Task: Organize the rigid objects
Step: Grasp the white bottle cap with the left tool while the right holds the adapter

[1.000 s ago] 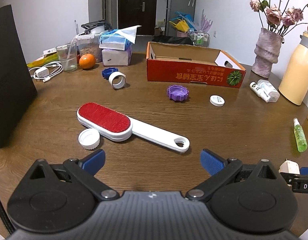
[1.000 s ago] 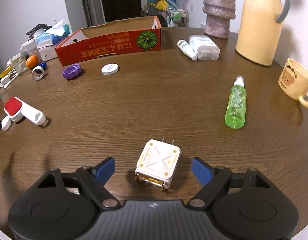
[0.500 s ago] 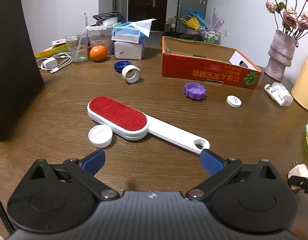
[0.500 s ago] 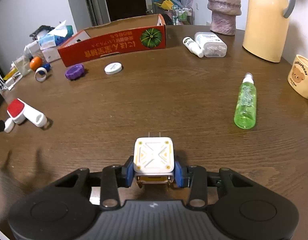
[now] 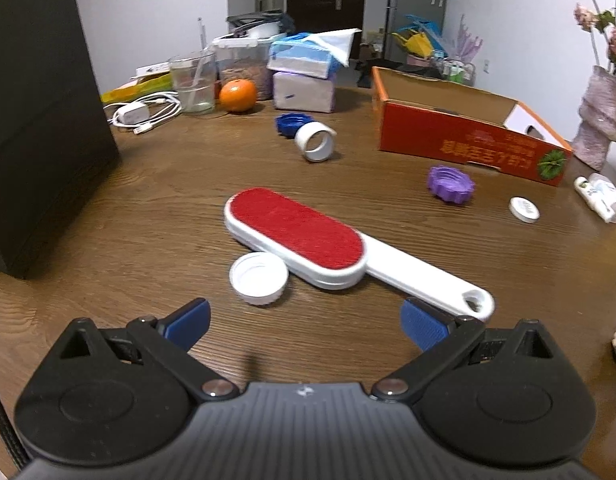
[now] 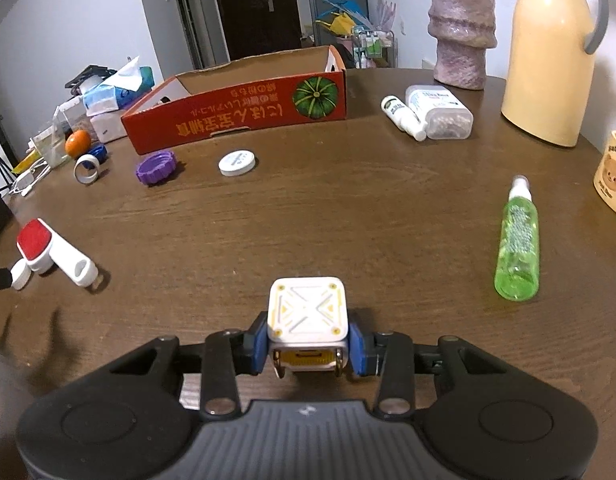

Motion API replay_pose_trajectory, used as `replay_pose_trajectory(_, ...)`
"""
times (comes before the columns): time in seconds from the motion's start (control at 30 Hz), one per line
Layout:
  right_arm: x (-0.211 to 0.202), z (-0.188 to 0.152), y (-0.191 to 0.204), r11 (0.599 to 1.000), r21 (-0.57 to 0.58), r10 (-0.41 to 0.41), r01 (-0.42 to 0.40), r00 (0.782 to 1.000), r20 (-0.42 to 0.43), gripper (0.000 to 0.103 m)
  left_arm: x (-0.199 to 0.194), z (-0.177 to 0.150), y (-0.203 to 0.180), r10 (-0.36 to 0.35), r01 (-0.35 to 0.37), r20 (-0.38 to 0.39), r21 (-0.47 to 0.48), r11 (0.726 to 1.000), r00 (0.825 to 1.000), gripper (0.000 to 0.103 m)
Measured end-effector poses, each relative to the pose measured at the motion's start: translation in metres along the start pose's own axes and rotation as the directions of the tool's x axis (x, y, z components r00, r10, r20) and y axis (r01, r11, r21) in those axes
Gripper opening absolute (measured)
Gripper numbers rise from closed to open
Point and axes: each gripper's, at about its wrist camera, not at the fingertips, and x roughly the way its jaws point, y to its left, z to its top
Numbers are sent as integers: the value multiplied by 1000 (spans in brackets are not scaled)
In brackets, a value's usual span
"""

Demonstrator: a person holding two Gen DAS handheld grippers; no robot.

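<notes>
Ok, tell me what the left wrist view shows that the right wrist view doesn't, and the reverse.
Left only: the open left tongs, empty, above the table, and a black box.
Right only: the right tongs shut on a white charger cube, a green spray bottle, a yellow jug, a bear mug.
Both: lint brush, red cardboard box, purple cap, orange.

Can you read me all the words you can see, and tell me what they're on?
"Butter...": start of a word on the bear mug, rest cut off.
Red box: a row of upside-down Asian characters, not legible to me.
White bottle, clear case, white lid, green spray bottle: print too small or blurred.
</notes>
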Motion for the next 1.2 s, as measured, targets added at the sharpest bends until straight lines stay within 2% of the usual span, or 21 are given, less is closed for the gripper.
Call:
replay_pose_trajectory(0.5,15,21,19,1000,-22,0,1,1000,24,38,36,5,31,78,-78,-2,-10,997,997,102)
replay_pose_trajectory(0.73,21,31,28,999,-34,4,-3,999,32,38,51,5,37,73,-73,-19,-6,997,997,82)
replay_pose_trajectory(0.9,24,36,33,999,-46,9,-7,999,41,38,59,5,38,61,-61,-28,-7,998,998,75)
replay_pose_trajectory(1.0,25,38,34,999,-52,11,-9,999,48,38,59,6,37,47,-47,-16,0,999,999,65)
replay_pose_trajectory(1.13,26,41,35,998,-57,16,-13,998,56,38,58,7,35,17,-17,-2,7,1000,1000,41)
replay_pose_trajectory(1.2,26,41,36,998,-61,18,-14,998,61,38,58,7,35,2,-2,0,1,1000,1000,41)
